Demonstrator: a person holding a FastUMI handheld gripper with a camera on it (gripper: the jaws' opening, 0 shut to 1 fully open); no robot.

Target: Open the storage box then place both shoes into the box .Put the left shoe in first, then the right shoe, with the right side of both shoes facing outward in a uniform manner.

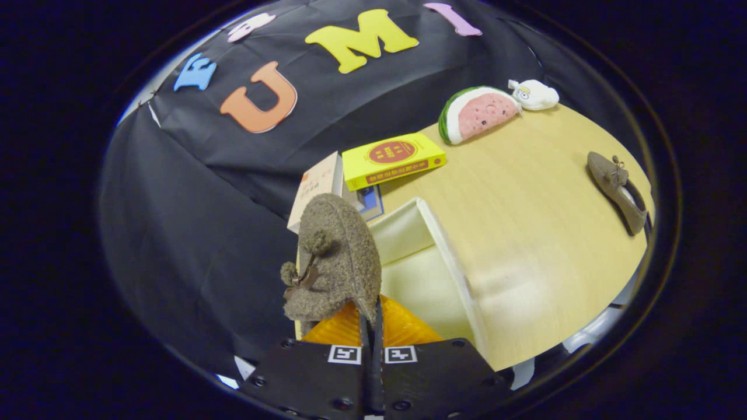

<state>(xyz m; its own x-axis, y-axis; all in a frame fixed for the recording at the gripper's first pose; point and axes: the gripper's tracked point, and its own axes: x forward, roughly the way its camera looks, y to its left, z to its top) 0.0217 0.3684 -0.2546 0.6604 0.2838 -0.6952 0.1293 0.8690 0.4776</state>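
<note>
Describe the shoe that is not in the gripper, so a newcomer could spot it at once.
Start at the wooden table and go past the open storage box, away from the gripper shut on the first shoe. The second shoe lies alone near the table's edge: flat, brown, with a small bow, unlike the plush watermelon slice.

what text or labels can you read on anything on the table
Nothing reads clearly.
Yellow box: red round badge and red strip of print, too blurred to read.
Pale box beside it: faint print, too small to read.
Claw: two square black-and-white markers, no words; it is shut on the furry shoe.
</note>
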